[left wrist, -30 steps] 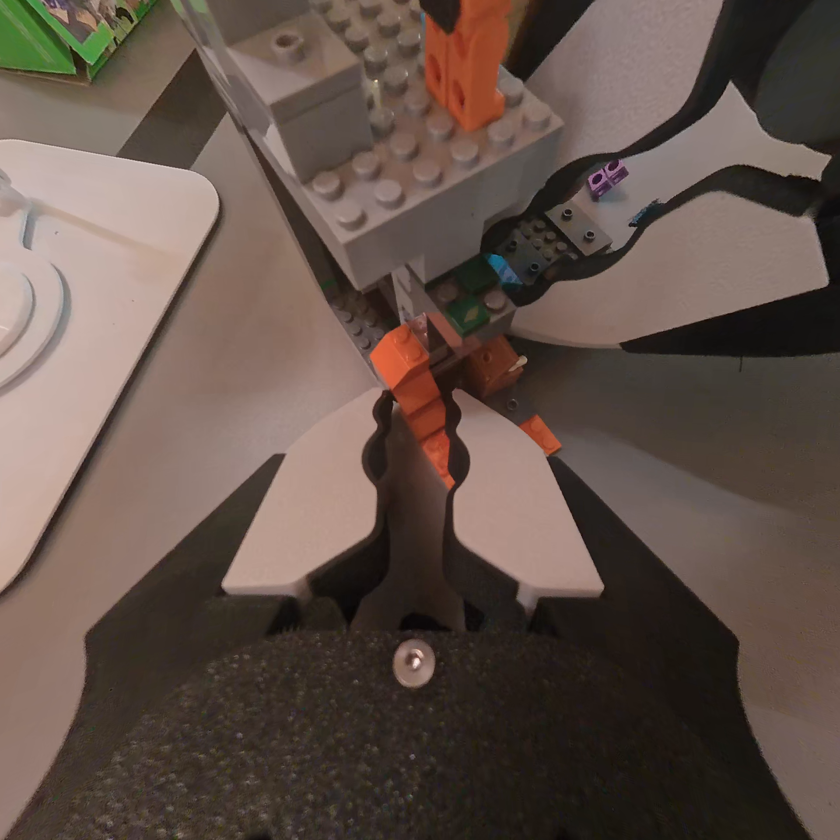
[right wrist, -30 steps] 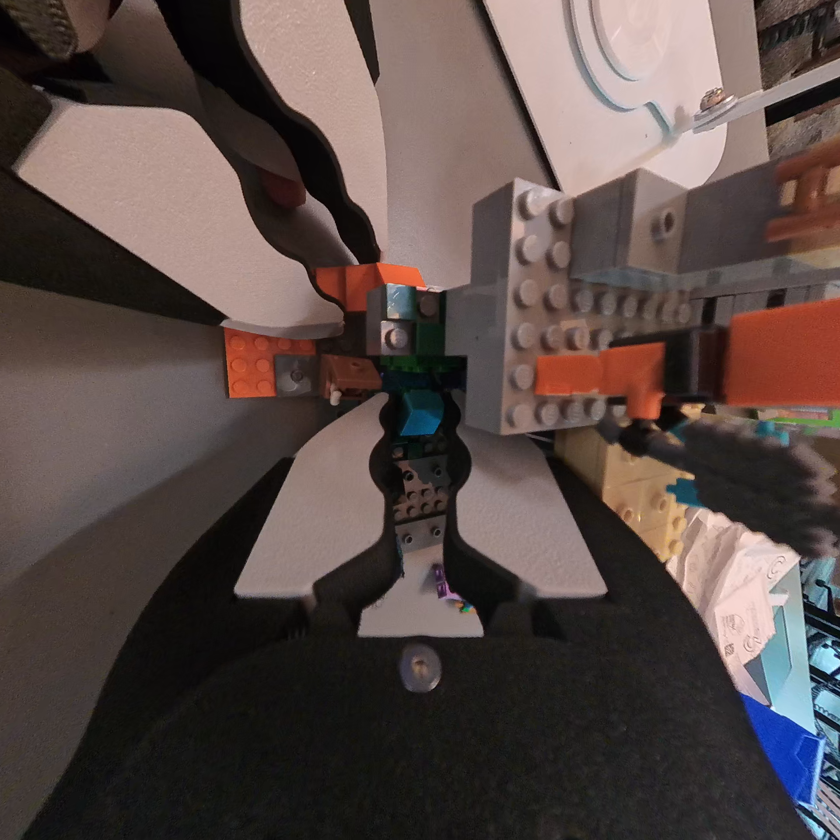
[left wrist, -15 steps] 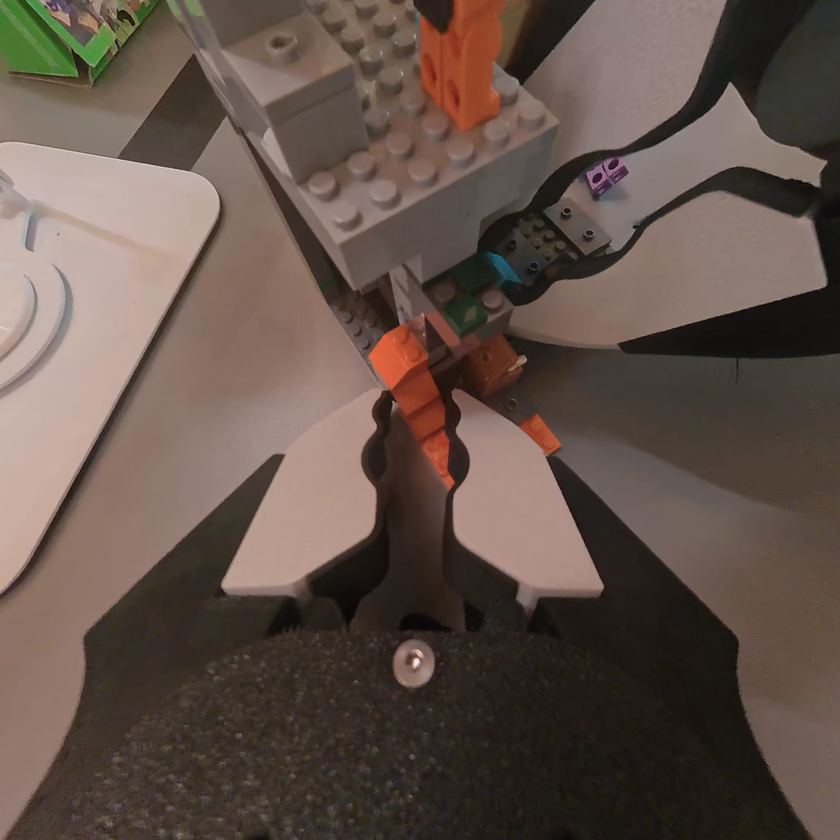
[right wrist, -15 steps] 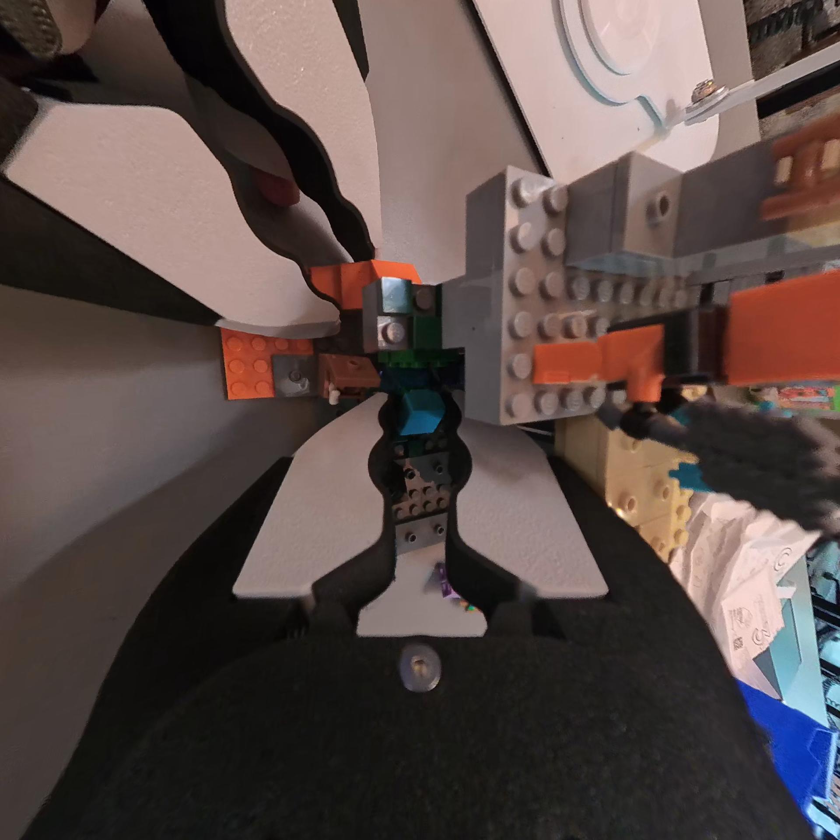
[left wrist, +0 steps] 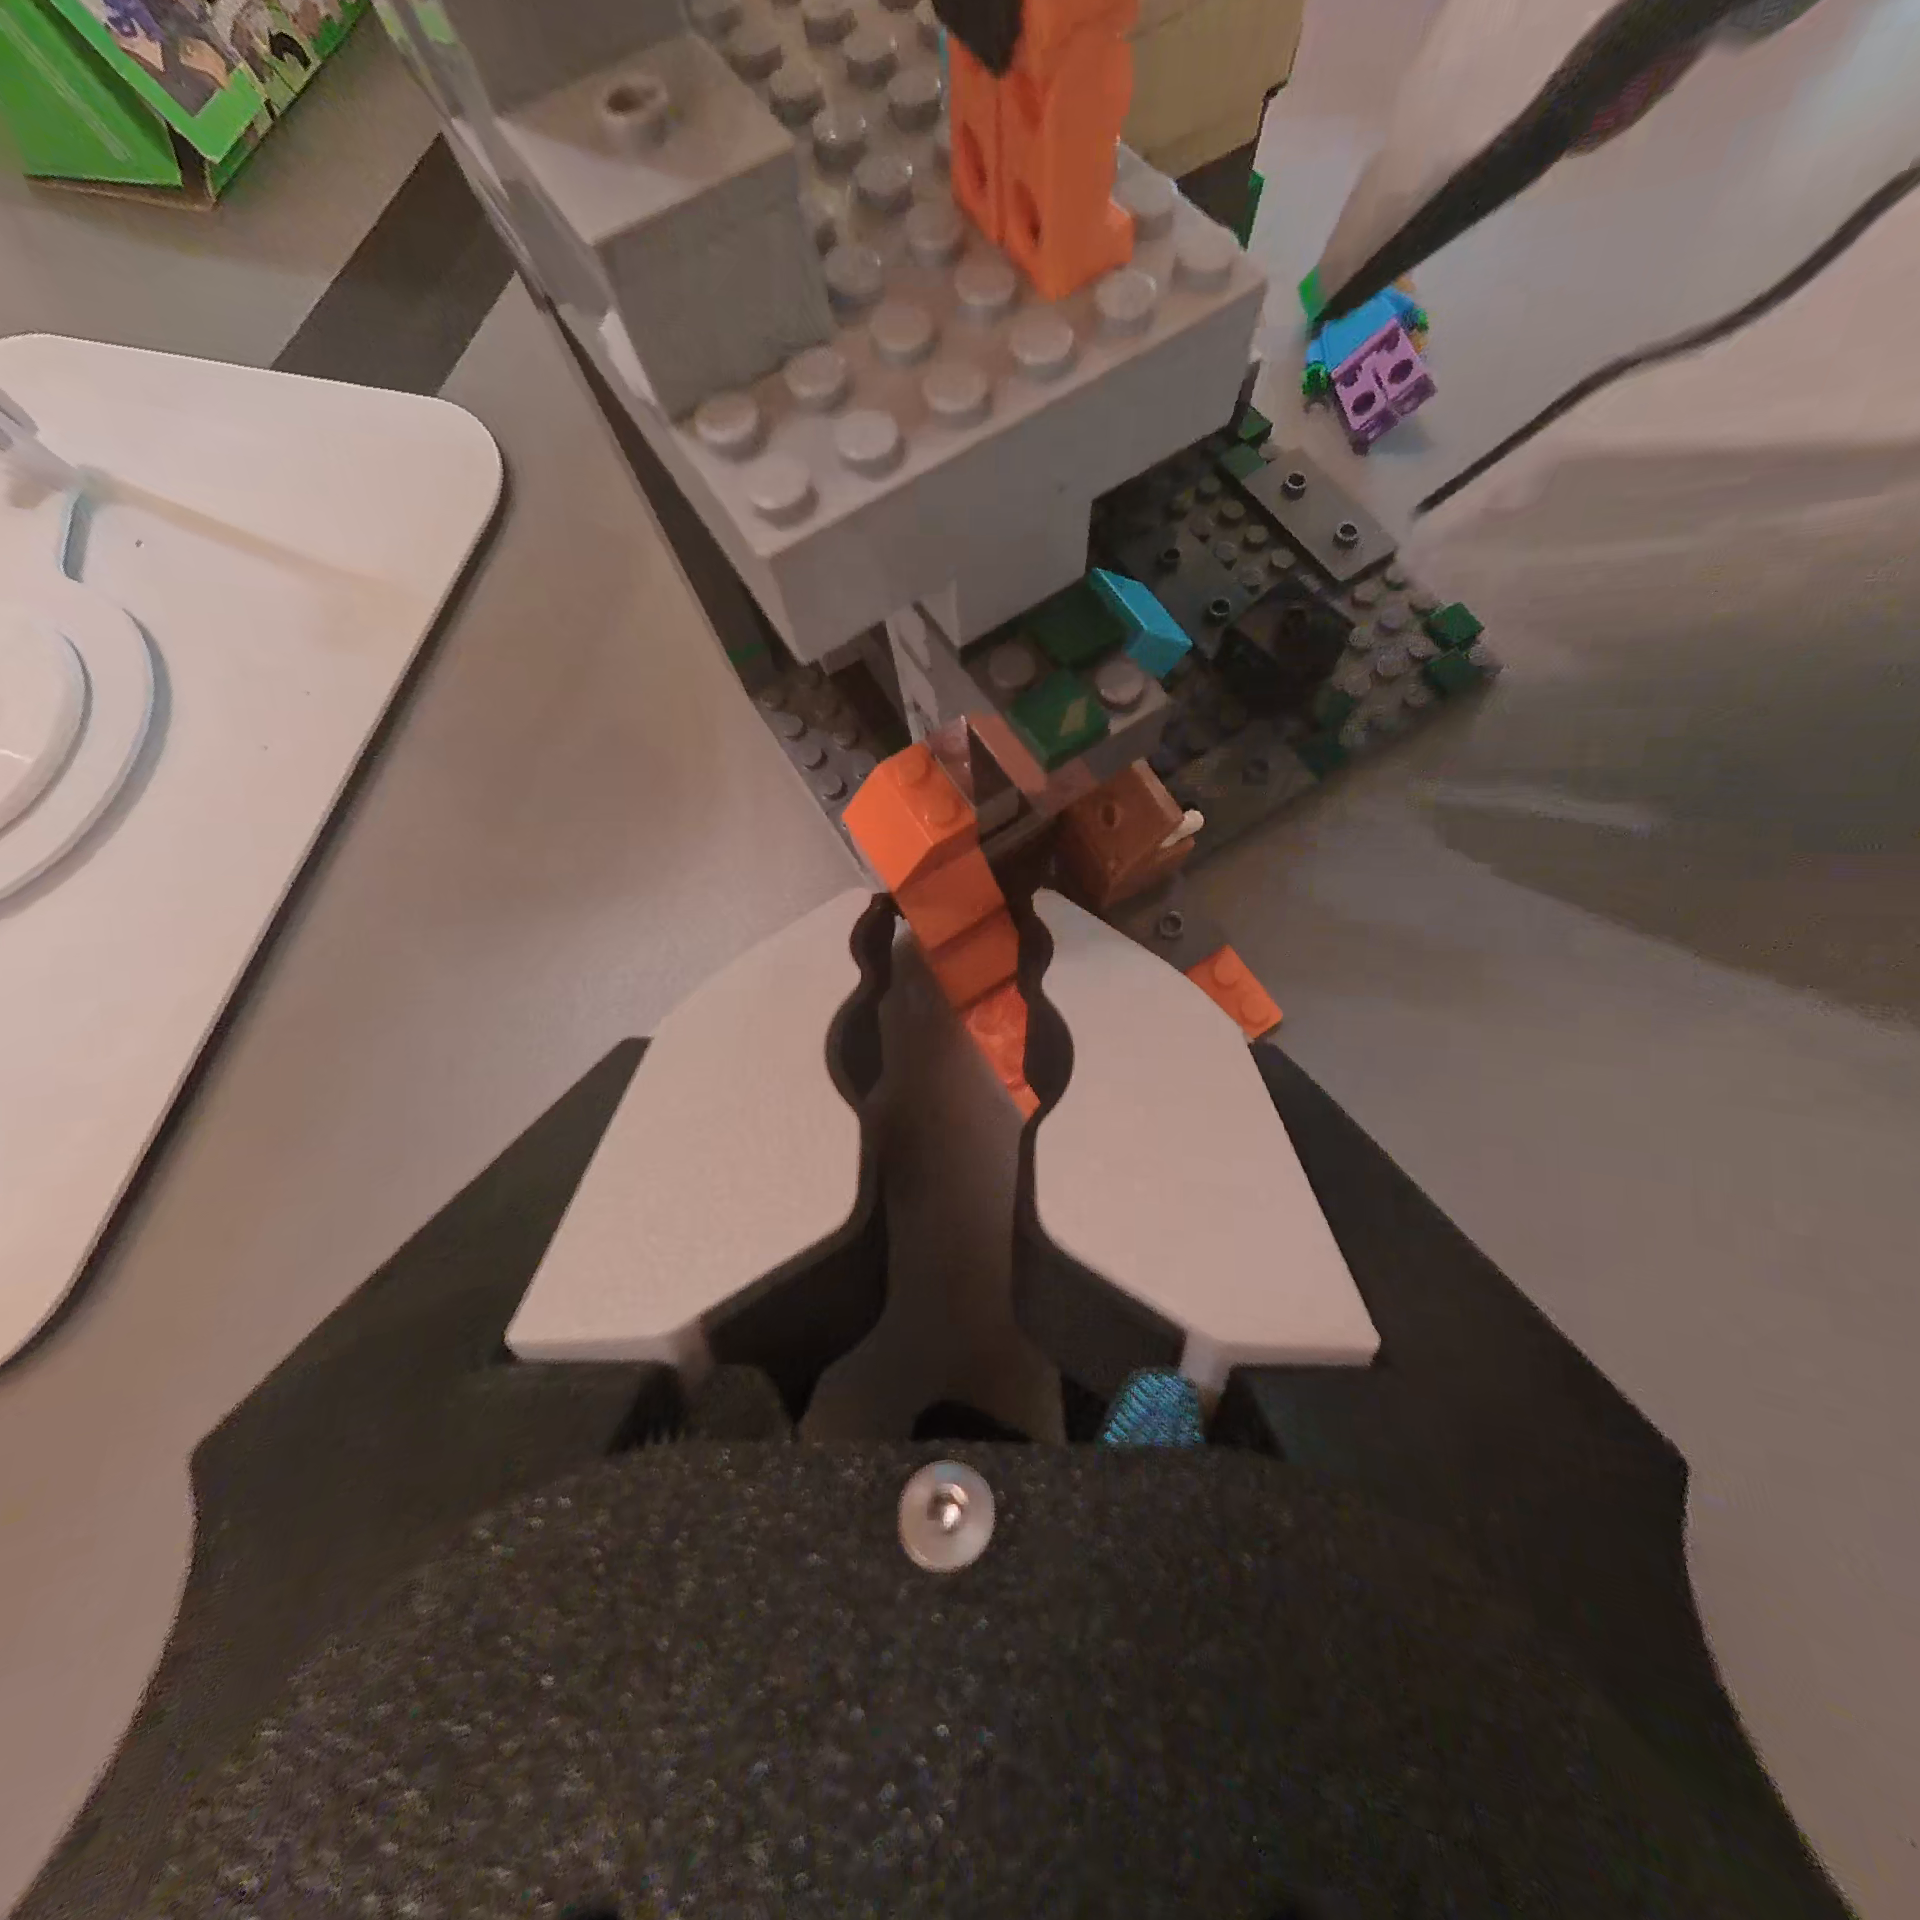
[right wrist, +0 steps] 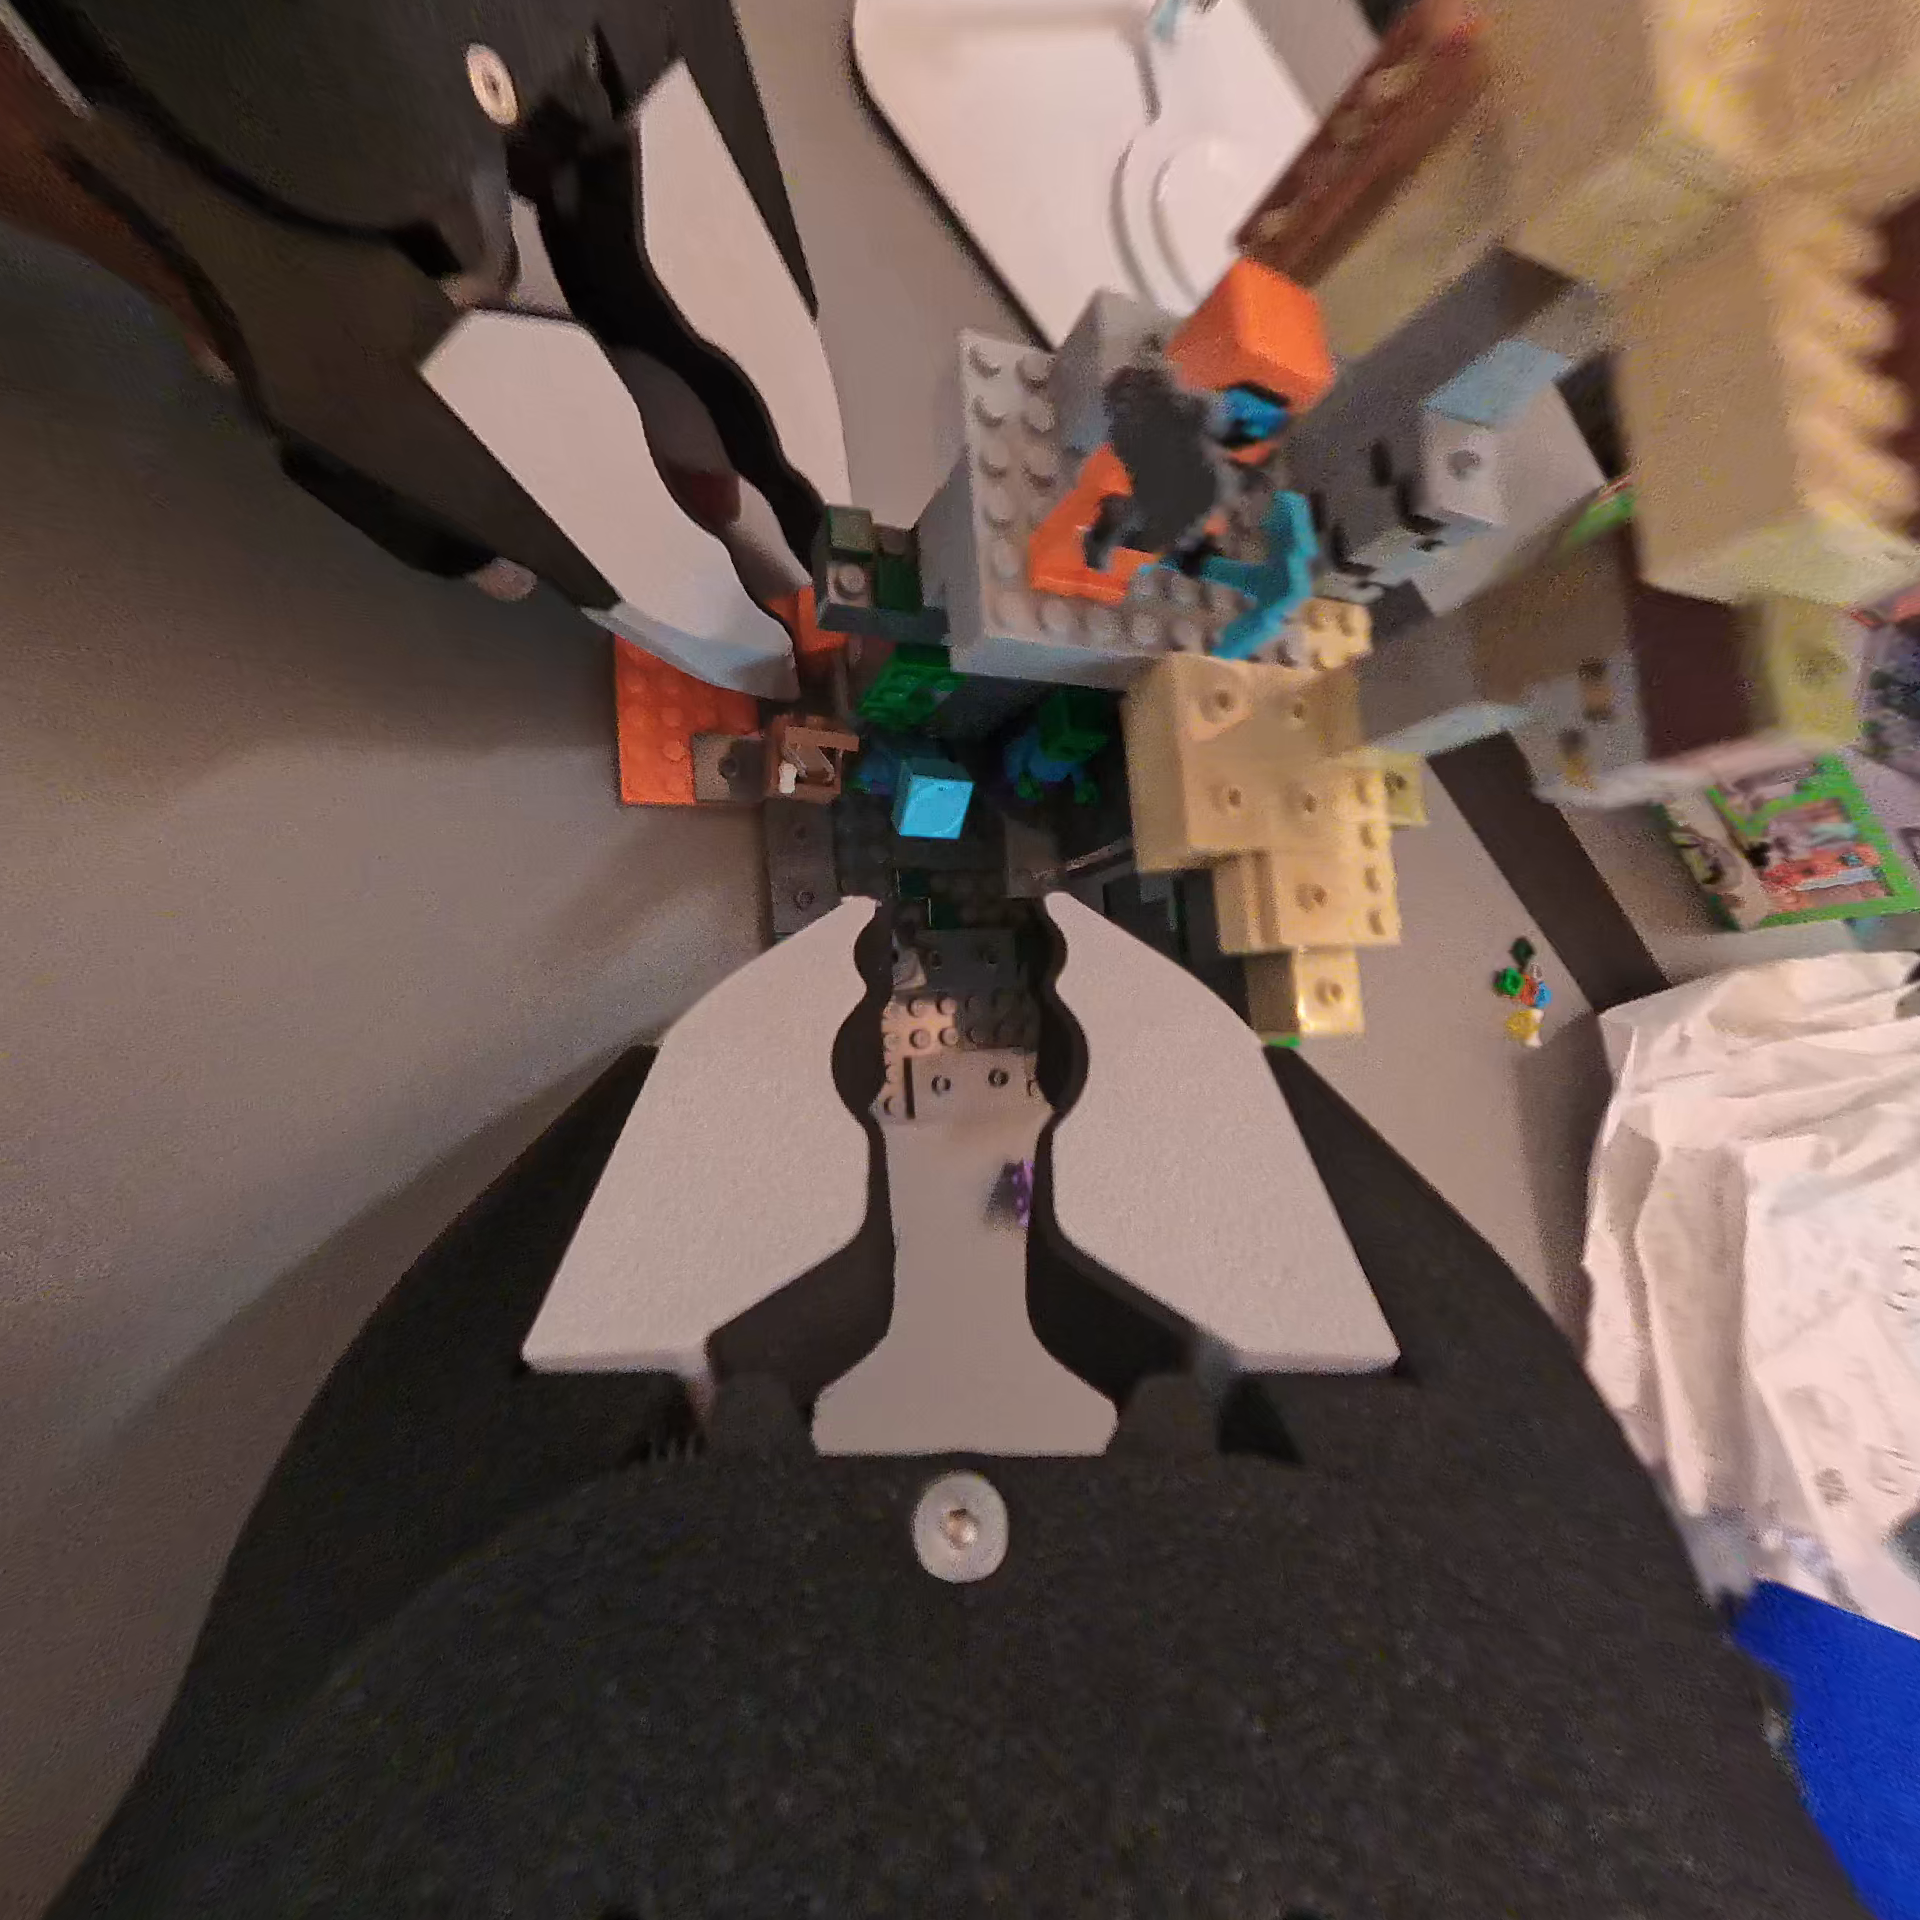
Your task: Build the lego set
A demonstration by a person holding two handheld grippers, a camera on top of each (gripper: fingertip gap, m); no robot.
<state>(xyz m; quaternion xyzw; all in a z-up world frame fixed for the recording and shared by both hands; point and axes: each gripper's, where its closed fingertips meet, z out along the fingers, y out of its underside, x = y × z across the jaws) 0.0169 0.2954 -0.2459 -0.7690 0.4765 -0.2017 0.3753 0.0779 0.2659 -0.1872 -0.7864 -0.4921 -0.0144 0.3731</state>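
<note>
The lego build (left wrist: 935, 436) stands straight ahead of my left tool (left wrist: 961, 914), on the grey worktop (left wrist: 582, 852), and by my reckoning it is well along. A big grey studded block carries an orange column (left wrist: 1039, 156), a dark baseplate (left wrist: 1288, 644) spreads at its foot, and from my right tool's camera I see tan bricks (right wrist: 1268, 800) stacked on the far right side. What is left I can only guess: a few loose small pieces (right wrist: 1519, 1000) lie on the worktop to the right of my right tool, and a small purple and blue piece (left wrist: 1369, 358) sits beyond the baseplate.

My left tool is closed on the orange sloped strip (left wrist: 940, 883) at the model's near low corner, tips pinching it from both sides, the tool pointing slightly down into the model.

My right tool (right wrist: 961, 914) hangs above the dark baseplate, looking down on it. Its tips stand apart with nothing between them that I can make out. That view is blurred, so its exact height is unclear.
</note>
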